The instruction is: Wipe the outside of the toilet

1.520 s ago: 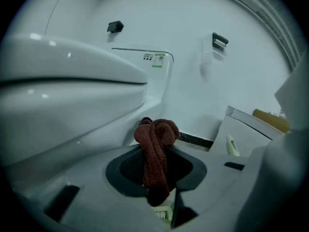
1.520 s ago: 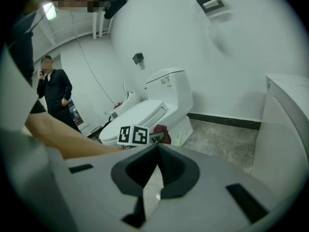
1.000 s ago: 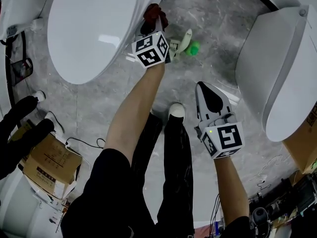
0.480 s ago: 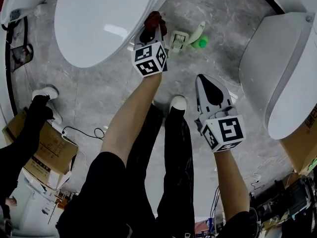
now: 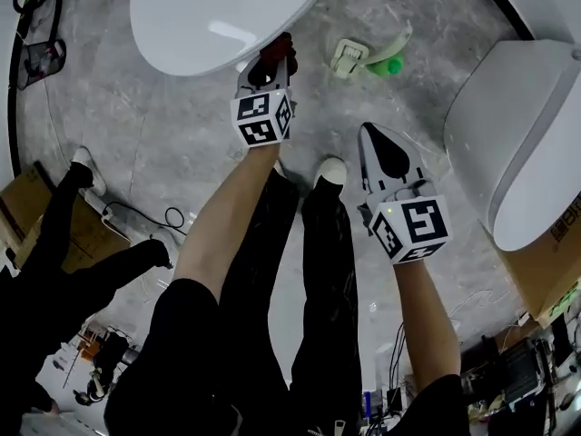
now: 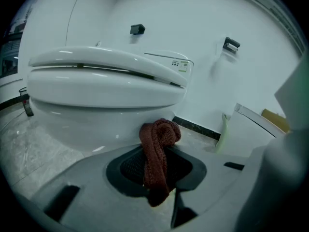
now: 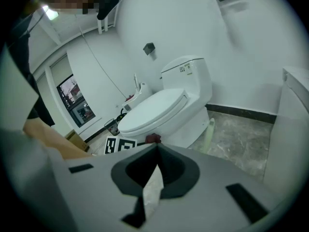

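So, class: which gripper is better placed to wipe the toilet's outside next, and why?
Left. The left gripper is shut on the brown cloth right by the toilet bowl; the right gripper is shut, empty, and farther back.

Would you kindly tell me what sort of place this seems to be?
Probably a bathroom-fixture showroom or test room rather than a home bathroom: a toilet and a second toilet stand close together on a grey stone-look floor, with a cardboard box and loose cables nearby.

The toilet point(image 5: 209, 16) runs off the head view's edge at 12 o'clock. The print on its sticker point(image 6: 179, 65) is too small to read.
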{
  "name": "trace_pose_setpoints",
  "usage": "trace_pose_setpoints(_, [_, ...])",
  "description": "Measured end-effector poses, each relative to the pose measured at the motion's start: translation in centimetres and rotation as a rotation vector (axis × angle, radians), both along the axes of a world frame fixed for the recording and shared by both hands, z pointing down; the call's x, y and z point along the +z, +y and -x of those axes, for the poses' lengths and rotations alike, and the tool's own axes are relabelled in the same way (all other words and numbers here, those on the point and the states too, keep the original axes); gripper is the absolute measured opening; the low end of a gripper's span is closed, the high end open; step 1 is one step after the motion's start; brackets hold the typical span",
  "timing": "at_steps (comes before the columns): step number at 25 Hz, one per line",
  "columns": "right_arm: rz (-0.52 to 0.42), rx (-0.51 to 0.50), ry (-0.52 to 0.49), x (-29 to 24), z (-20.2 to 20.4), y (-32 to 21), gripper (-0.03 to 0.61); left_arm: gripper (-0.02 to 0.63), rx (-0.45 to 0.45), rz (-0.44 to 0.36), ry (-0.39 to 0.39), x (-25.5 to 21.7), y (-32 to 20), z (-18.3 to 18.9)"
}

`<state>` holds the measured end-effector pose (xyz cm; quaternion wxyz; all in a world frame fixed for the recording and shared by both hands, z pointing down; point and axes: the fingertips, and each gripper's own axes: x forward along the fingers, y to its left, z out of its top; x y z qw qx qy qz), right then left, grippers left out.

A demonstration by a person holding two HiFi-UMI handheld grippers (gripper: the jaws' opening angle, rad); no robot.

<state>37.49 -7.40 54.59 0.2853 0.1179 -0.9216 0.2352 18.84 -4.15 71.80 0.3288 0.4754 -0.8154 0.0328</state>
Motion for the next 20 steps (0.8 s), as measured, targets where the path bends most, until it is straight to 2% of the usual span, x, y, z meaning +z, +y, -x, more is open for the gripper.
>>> trace_pose_setpoints(9, [0.007, -0.083, 0.032, -0.8, 4.3, 4.9, 0.003, 0.089, 0.011, 0.059, -0.007, 0.2, 9.4, 3.0])
trace_pose_setpoints(14, [0.020, -0.089, 0.047, -1.9, 7.9, 7.2, 0.003, 0.087, 0.064, 0.081, -0.026, -1.0, 13.3, 5.7])
trace_pose_setpoints(16, [0.020, -0.091, 0.053, -2.5, 9.5, 8.0, 0.003, 0.089, 0.026, 0.070, -0.013, -2.0, 15.2, 7.3])
trace_pose_setpoints(20, [0.010, -0.111, 0.064, -4.9, 13.0, 9.8, 0.003, 0.091, -0.105, 0.067, -0.004, -5.5, 20.4, 11.8])
